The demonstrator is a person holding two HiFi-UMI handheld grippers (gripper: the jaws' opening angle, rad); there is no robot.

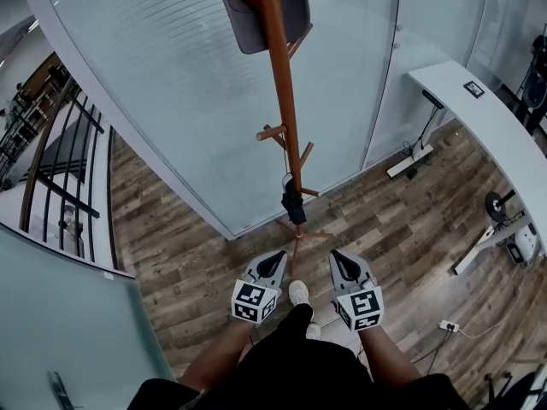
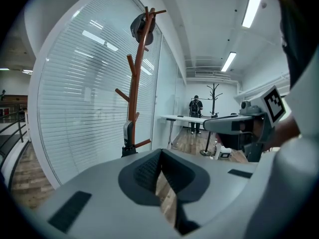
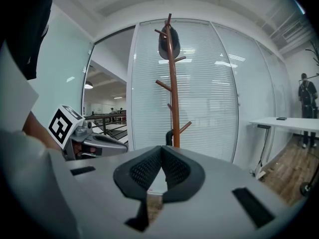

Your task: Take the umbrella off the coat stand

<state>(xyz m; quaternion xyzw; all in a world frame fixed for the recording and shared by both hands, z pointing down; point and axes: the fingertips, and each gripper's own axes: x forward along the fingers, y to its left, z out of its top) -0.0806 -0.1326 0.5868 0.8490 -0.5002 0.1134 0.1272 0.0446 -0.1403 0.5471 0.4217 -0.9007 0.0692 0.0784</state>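
Observation:
A brown wooden coat stand [image 1: 286, 118] rises in front of a frosted glass wall. A small folded dark umbrella [image 1: 292, 202] hangs low on it, by a lower peg; it also shows in the left gripper view [image 2: 128, 137] and partly behind the jaws in the right gripper view [image 3: 169, 136]. A dark grey cap [image 1: 256, 11] hangs at the top. My left gripper [image 1: 279, 260] and right gripper [image 1: 337, 258] are side by side just short of the stand's base, both shut and holding nothing [image 2: 160, 156] [image 3: 161, 151].
The curved glass wall [image 1: 188, 101] stands right behind the stand. A white desk [image 1: 479, 109] runs along the right, with cables and a power strip [image 1: 449, 325] on the wood floor. A black railing [image 1: 51, 161] is at left. A person [image 2: 195, 113] stands far off.

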